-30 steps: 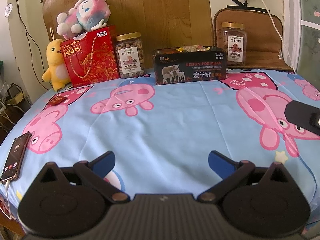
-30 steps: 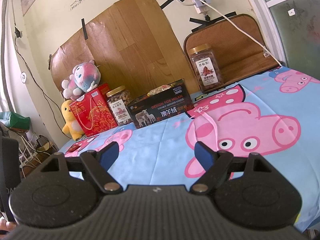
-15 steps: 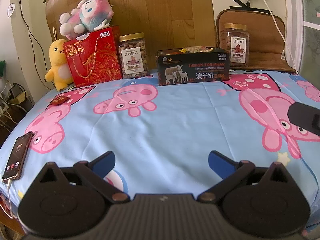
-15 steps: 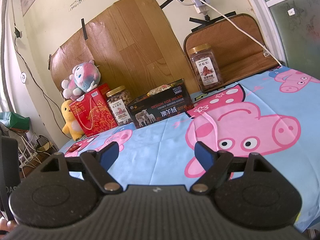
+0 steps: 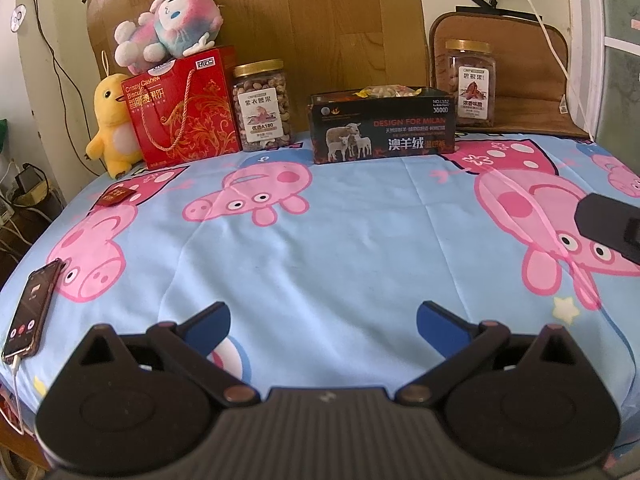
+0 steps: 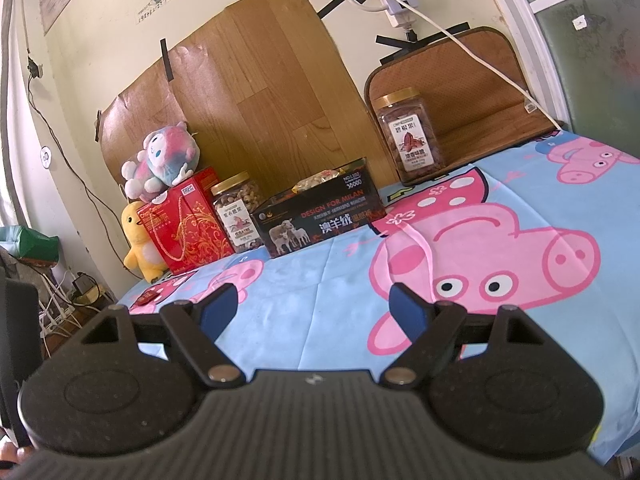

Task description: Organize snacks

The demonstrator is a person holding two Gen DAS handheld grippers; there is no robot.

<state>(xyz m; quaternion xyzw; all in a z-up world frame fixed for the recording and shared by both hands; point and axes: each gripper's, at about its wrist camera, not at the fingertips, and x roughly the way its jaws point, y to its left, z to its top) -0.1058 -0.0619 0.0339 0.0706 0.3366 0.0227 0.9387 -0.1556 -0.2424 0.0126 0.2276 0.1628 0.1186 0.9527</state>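
A black box (image 5: 382, 126) (image 6: 318, 216) holding wrapped snacks stands at the back of the bed. Left of it are a cashew jar (image 5: 262, 106) (image 6: 238, 212) and a red biscuit gift box (image 5: 180, 112) (image 6: 186, 226). A second nut jar (image 5: 472, 84) (image 6: 408, 136) stands to the right against a brown cushion. A small red packet (image 5: 116, 196) (image 6: 145, 298) lies on the sheet at the left. My left gripper (image 5: 322, 320) is open and empty above the near sheet. My right gripper (image 6: 310, 306) is open and empty too, its body showing at the left wrist view's right edge.
A pink plush (image 5: 168, 32) sits on the red box and a yellow duck plush (image 5: 110, 128) beside it. A phone (image 5: 30, 312) on a cable lies at the bed's left edge. Cables and a power strip (image 6: 394, 2) hang on the wall.
The left wrist view has shifted slightly, the back row sitting a little lower in frame. The right gripper has stayed still. Both stay open.
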